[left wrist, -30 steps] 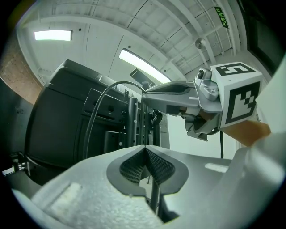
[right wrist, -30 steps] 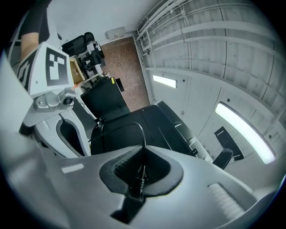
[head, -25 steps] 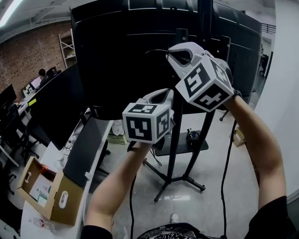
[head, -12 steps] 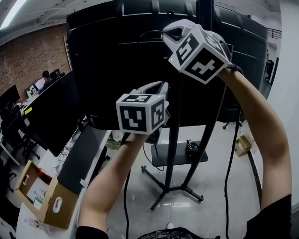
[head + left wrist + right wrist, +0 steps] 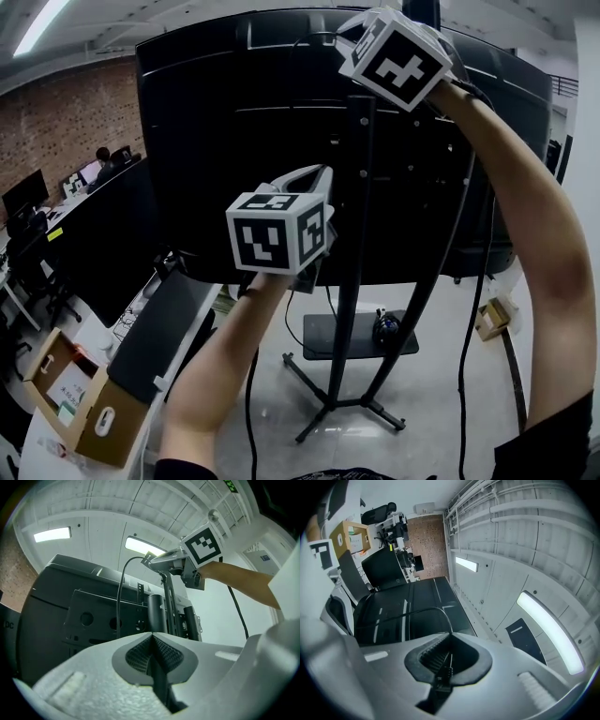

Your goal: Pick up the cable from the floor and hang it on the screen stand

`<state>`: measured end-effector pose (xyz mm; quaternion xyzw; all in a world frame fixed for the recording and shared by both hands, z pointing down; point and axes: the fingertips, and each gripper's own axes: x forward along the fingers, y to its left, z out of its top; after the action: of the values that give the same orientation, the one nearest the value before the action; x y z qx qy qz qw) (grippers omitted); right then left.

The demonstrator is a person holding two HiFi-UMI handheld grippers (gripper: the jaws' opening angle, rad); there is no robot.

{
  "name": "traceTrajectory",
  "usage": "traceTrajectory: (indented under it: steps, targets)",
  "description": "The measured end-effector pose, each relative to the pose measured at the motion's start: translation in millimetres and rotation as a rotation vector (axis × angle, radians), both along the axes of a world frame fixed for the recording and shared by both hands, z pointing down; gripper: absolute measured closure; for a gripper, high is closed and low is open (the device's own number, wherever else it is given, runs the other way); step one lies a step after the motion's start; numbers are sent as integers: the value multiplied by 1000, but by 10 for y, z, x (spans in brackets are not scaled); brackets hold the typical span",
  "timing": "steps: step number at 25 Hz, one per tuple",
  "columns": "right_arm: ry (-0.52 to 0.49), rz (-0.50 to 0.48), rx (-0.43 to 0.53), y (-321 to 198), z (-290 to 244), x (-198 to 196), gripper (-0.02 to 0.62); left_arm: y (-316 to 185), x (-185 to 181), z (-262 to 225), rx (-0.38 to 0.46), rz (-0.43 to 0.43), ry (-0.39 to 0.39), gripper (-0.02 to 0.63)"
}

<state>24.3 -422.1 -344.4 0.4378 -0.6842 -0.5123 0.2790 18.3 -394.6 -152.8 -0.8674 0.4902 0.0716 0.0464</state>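
1. Clamped tight between the ribbed pads of the right gripper (image 5: 449, 644): a thin black cable (image 5: 430, 608), arching out from the tips and off to their left.
2. Closed pad on pad: the left gripper (image 5: 152, 641), with nothing visible between.
3. Just beyond the right tips: the matte black back of the screen (image 5: 234, 141); below them, the dark tubular screen stand (image 5: 349, 281).

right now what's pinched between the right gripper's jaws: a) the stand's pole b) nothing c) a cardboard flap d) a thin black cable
d: in the right gripper view, the right gripper has its jaws closed on the thin black cable, which arcs out from the pads over the back of the black screen.
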Motion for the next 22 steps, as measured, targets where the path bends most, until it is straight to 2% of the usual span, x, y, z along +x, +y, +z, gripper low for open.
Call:
traceTrajectory:
  steps: [4,14,22]
  targets:
    - [-38,61,70,-147,-293,147,577,-97,-11,-93,26,-19,-6,607]
    - [-83,146,114,-427,-613,564,577,-246,-74,-188,51,-57,0,607]
    - [-125,108,124,-253,-734,720,578,-255,98,-174,45,-41,-9,607]
